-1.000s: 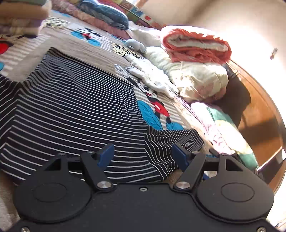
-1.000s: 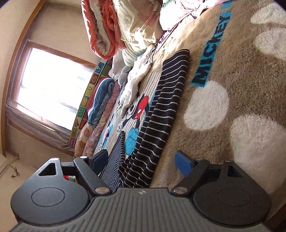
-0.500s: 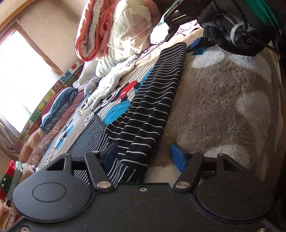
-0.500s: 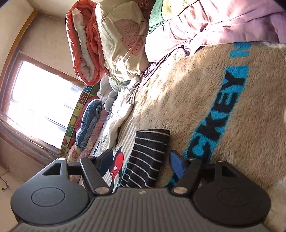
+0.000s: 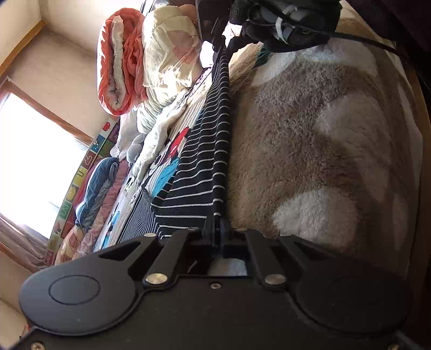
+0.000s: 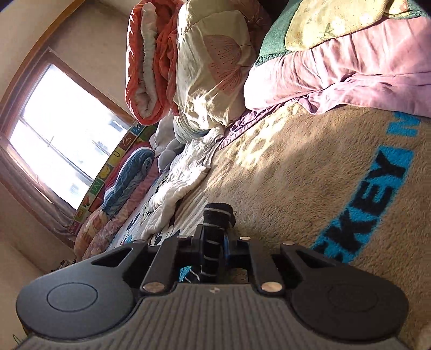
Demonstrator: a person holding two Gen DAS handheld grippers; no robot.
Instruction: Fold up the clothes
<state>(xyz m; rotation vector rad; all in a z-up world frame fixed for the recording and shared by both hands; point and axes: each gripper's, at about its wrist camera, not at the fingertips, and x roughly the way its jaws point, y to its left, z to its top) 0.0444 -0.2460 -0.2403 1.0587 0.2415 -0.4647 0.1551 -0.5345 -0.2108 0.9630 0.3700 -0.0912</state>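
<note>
A black garment with thin white stripes (image 5: 204, 167) lies on a fleece blanket, one long sleeve running away from me. My left gripper (image 5: 216, 228) is shut on the near part of that sleeve. At the sleeve's far end the other gripper and a gloved hand (image 5: 282, 24) show at the top of the left wrist view. In the right wrist view my right gripper (image 6: 215, 237) is shut on the sleeve cuff (image 6: 218, 215), which sticks out just past the fingers. The rest of the garment is hidden there.
The tan fleece blanket (image 5: 309, 150) with white spots and blue letters (image 6: 377, 199) covers the bed. An orange rolled quilt (image 6: 150, 59), a cream pillow (image 6: 215, 70), a pink quilt (image 6: 350, 64) and white clothes (image 6: 183, 177) lie beyond. A window (image 6: 54, 129) is at left.
Both grippers have shut on the striped sleeve, the left on its near part, the right on the cuff. Half a second ago both stood open around it.
</note>
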